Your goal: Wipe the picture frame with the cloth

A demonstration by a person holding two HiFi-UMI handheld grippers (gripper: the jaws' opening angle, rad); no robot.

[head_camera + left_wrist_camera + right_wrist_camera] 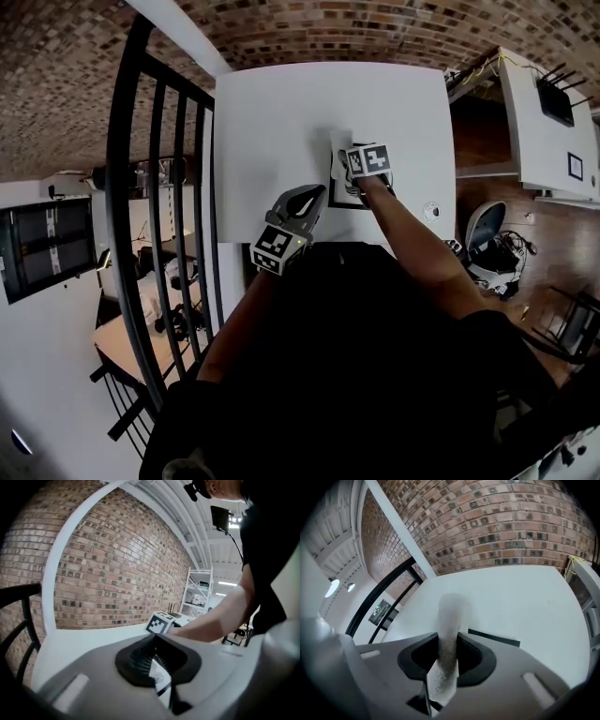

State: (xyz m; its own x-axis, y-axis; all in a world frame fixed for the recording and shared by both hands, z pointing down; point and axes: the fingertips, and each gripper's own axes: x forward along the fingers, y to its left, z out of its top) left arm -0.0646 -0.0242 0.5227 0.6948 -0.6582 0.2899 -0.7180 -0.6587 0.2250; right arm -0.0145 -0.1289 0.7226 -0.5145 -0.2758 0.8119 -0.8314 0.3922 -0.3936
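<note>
Markings: black-and-white squares on each marker cube [368,159].
Left gripper [157,660]: jaws nipped on the picture frame [343,195] at its left edge.
Right gripper [447,653]: clamped on the pale cloth [449,620], over the frame.
Surface: white table [281,122], frame near its front edge.
Room: brick wall [117,559], black railing [127,187] on the left.
Count: one frame, one cloth, two grippers.

White table [281,112]; black-edged picture frame [342,192] lies flat on it, toward near edge

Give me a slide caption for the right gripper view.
Right gripper clamps the cloth near the black-edged picture frame on a white table.
</note>
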